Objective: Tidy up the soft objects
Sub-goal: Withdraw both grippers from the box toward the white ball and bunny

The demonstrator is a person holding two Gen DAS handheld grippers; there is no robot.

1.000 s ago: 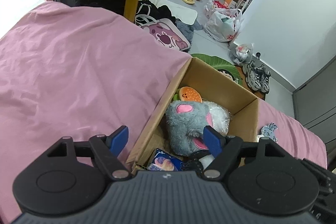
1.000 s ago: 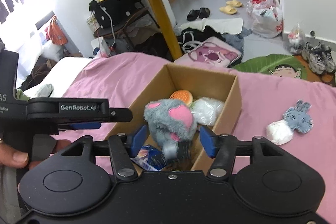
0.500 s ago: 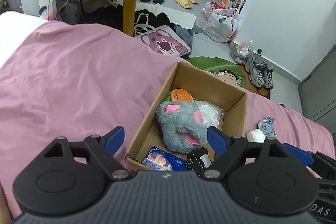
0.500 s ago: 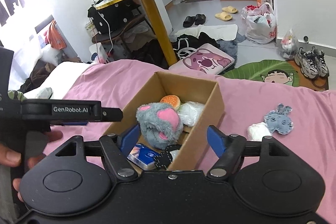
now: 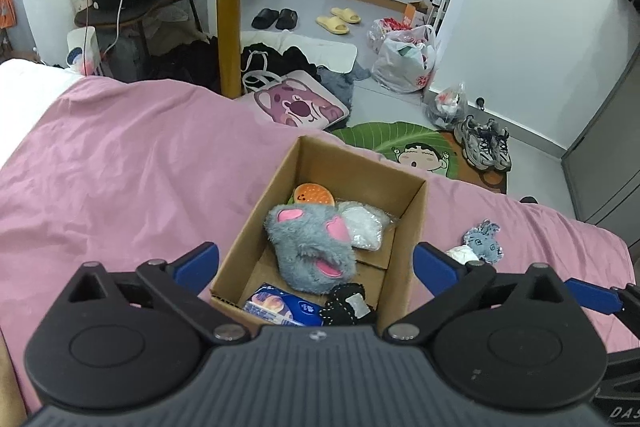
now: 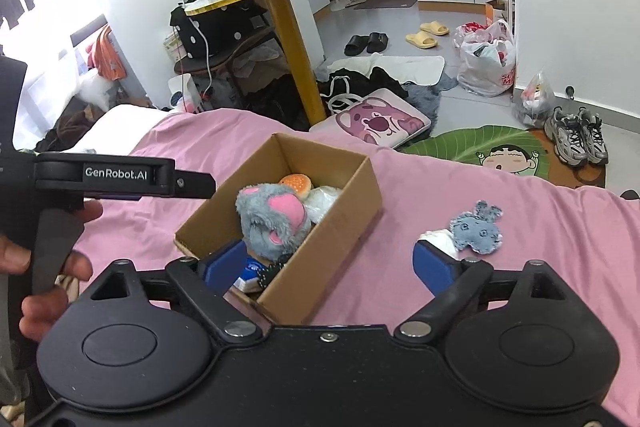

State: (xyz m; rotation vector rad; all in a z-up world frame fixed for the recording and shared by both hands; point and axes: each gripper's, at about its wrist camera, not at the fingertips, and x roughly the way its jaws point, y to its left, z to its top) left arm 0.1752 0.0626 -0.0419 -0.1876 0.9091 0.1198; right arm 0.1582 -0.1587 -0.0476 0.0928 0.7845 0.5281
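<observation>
From the left wrist view we see the left gripper (image 5: 316,265) with its jaws spread wide and nothing between them, held above the near end of an open cardboard box (image 5: 404,227) that sits on a bed covered in a pink sheet (image 5: 120,167). Inside the box, a grey plush toy (image 5: 312,247) with pink ears lies in the middle. Behind it, toward the box's far end, sits an orange burger-shaped toy (image 5: 314,194), and next to that a white item in a clear bag (image 5: 364,227). At the box's near end lie a blue packet (image 5: 280,305) and a small black pouch with white stitching (image 5: 346,303). Outside the box, to its right on the sheet, a small grey rabbit toy (image 5: 484,241) lies touching a white soft item (image 5: 460,253). A blue pad of the right gripper (image 5: 592,295) shows further right of the box.

From the right wrist view we see the right gripper (image 6: 328,265) with its jaws also wide apart and empty, its left blue pad over the box's (image 6: 340,223) near corner. The grey plush toy (image 6: 272,217) fills the middle of the box, with the burger toy (image 6: 296,183) and the bagged white item (image 6: 324,199) behind it; the blue packet (image 6: 250,269) and the black pouch (image 6: 270,271) peek out at the near end. The rabbit toy (image 6: 478,227) and the white item (image 6: 438,239) lie on the pink sheet (image 6: 500,195) to the right of the box, well apart from it. Left of the box, the left gripper (image 6: 200,187) reaches in from the side, held by a hand (image 6: 44,267); from this side we cannot tell how its jaws stand.
</observation>
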